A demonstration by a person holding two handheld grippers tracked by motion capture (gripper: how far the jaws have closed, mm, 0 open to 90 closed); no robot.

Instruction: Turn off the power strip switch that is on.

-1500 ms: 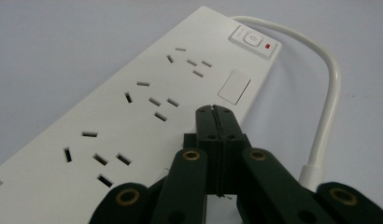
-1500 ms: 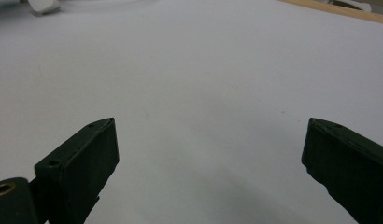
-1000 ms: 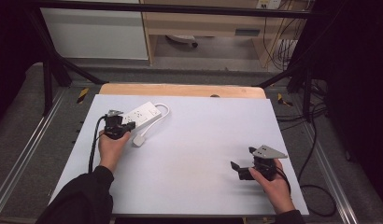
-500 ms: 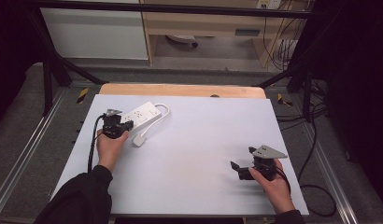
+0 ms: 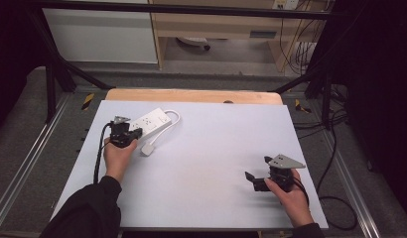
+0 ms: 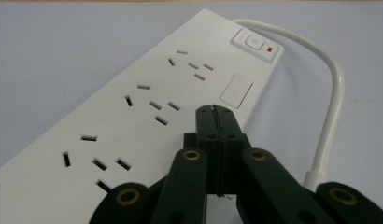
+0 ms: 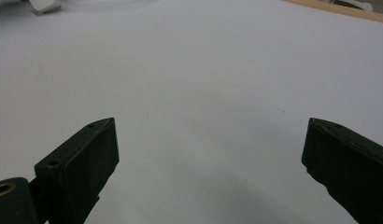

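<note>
Table [image 5: 201,148], pale grey-white top with a wooden strip along the far edge, is taking up most of the high view; nothing on it is sitting differently from half a second or a second ago.

Person's arms are coming in from the near edge, dark sleeves on both. Left hand [image 5: 117,156] is reaching to the far-left part of the table, right hand [image 5: 290,196] is resting at the near right. Both are staying where they were in the earlier frames.

White power strip [image 5: 149,123] is lying flat at the far left, angled, its switch end pointing far-right. Its white cord [image 5: 175,118] is looping off that end and curving back near to the white plug [image 5: 148,148], which is lying on the table just near of the strip. Position is unchanged.

Left gripper [image 5: 123,133] is sitting over the near-left end of the strip. In the left gripper view its jaws are pressed together, tips [image 6: 214,112] over the strip's face [image 6: 133,107], near the blank rectangular panel; nothing between them.

Right gripper [image 5: 261,178] is hovering over bare table, well apart from the strip, jaws spread wide, holding nothing.
</note>
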